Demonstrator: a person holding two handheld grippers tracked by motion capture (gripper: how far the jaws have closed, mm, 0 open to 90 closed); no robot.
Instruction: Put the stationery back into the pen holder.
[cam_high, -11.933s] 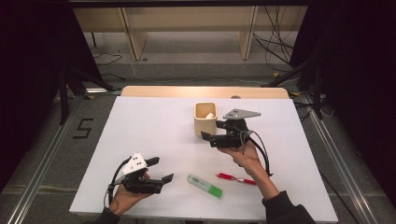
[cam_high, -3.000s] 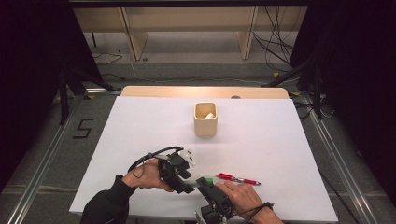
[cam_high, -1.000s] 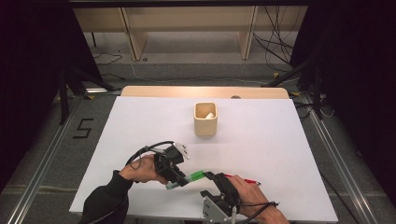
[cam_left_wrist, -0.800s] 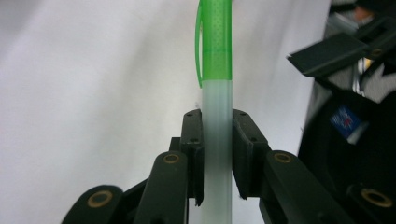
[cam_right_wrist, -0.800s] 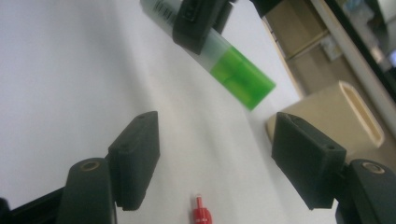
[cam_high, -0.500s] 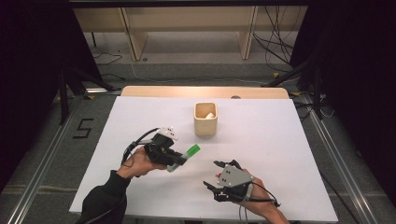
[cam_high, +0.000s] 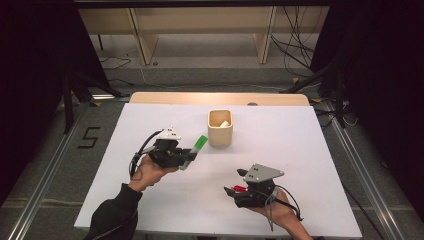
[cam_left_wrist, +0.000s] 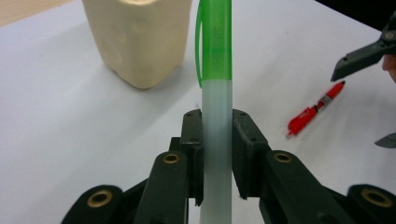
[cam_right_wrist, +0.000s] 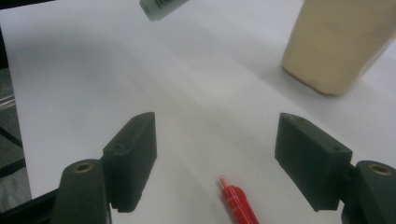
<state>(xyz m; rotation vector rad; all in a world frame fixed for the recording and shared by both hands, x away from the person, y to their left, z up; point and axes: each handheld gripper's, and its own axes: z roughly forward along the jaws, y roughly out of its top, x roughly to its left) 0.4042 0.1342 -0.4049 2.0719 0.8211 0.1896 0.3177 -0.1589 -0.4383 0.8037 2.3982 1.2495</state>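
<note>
Left gripper (cam_high: 186, 159) clamps the clear barrel of a green marker (cam_left_wrist: 215, 93), held off the white table (cam_high: 300, 150) just beside the beige cup (cam_high: 220, 128). Green cap leads; the long axis runs up and away toward the cup, likely aimed at dropping it in. Right gripper (cam_right_wrist: 219, 163) hovers low with jaws spread wide, nothing gripped, straddling a red pen (cam_right_wrist: 239, 201) that lies flat on the table, tip pointing away between the jaws, probably lined up for a grab across its length.
</note>
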